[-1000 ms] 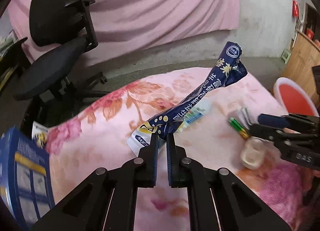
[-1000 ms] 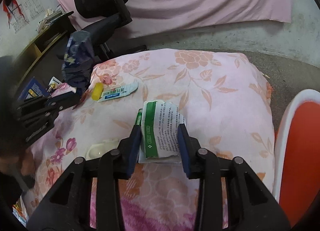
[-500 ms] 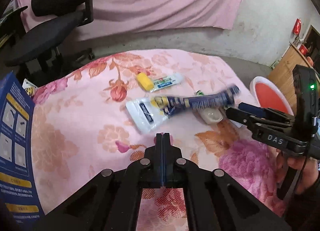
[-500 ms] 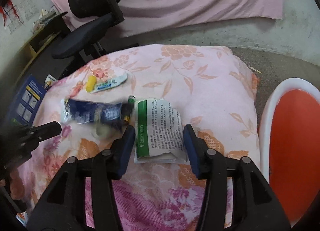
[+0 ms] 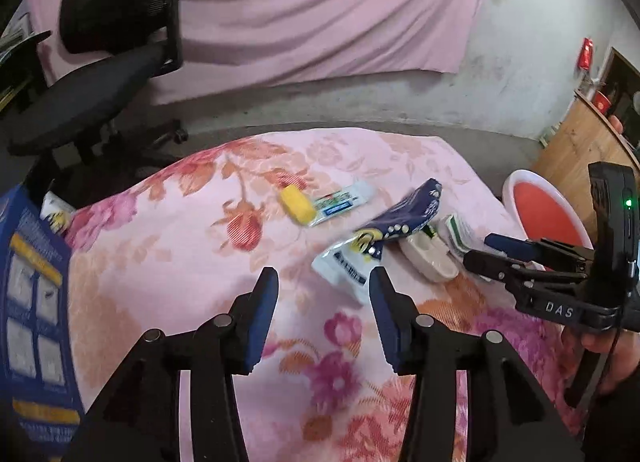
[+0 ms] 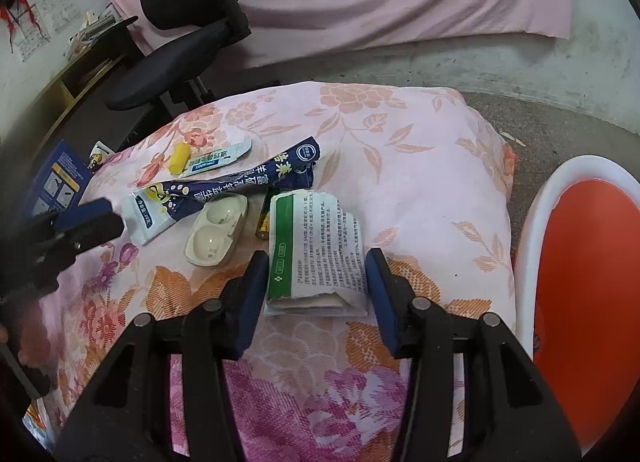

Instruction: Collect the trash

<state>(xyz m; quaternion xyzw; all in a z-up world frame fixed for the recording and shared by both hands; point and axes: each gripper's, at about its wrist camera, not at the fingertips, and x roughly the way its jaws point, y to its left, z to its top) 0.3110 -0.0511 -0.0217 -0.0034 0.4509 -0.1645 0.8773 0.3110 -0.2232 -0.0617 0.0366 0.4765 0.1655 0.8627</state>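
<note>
Trash lies on a pink flowered blanket (image 5: pixel 168 270). A long dark blue and white wrapper (image 5: pixel 384 238) (image 6: pixel 224 185) lies flat, just ahead and right of my open, empty left gripper (image 5: pixel 324 286). A green and white paper packet (image 6: pixel 316 250) lies between the open jaws of my right gripper (image 6: pixel 312 274), not squeezed. A cream plastic case (image 6: pixel 216 234), a battery (image 6: pixel 265 217), a yellow piece (image 5: pixel 296 205) and a small white sachet (image 5: pixel 344 201) lie nearby.
An orange bin with a white rim (image 6: pixel 592 302) stands right of the blanket. A black office chair (image 5: pixel 100 73) stands at the back left. A blue box (image 5: pixel 32 322) sits at the left edge. A pink sheet hangs on the back wall.
My left gripper let go of the blue wrapper, which dropped flat onto the blanket, then drew back and opened. My right gripper's jaws have spread wider around the paper packet.
</note>
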